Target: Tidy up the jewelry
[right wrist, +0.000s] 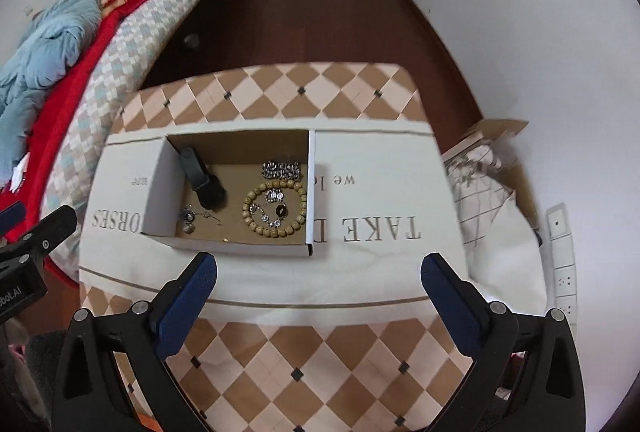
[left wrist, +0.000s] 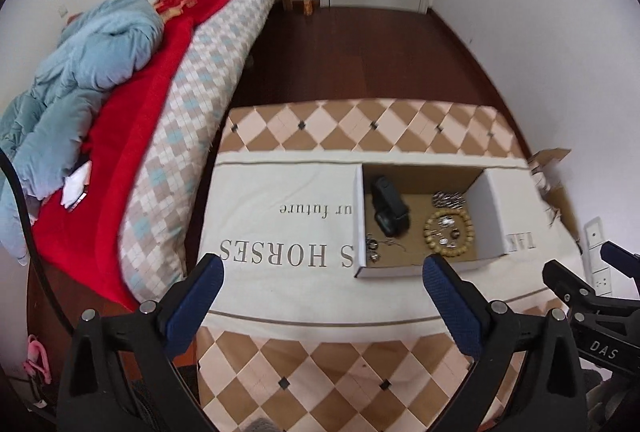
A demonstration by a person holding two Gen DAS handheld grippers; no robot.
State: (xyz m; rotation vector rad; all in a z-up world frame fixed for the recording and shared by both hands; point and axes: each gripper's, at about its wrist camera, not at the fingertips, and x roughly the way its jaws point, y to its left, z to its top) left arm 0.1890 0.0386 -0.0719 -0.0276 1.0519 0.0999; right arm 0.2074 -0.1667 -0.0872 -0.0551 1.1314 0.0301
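Observation:
An open white cardboard box (left wrist: 490,220) (right wrist: 160,188) sits on a table with a cream cloth. Inside lie a black watch (left wrist: 390,212) (right wrist: 202,178), a wooden bead bracelet (left wrist: 450,232) (right wrist: 274,208), a silver chain bracelet (left wrist: 448,198) (right wrist: 280,168), small silver pieces inside the bead ring (right wrist: 274,206) and small earrings (left wrist: 374,246) (right wrist: 190,218). My left gripper (left wrist: 324,268) is open and empty, near the box's front left. My right gripper (right wrist: 318,266) is open and empty, just in front of the box's front right corner. It also shows in the left wrist view (left wrist: 584,272).
The table cloth (left wrist: 280,216) (right wrist: 380,228) has printed words and a checked border. A bed (left wrist: 120,104) (right wrist: 60,72) with red and blue bedding stands at the left. A brown cardboard box (right wrist: 496,136) and wall sockets (right wrist: 564,272) are at the right. Dark wood floor (right wrist: 304,24) lies beyond.

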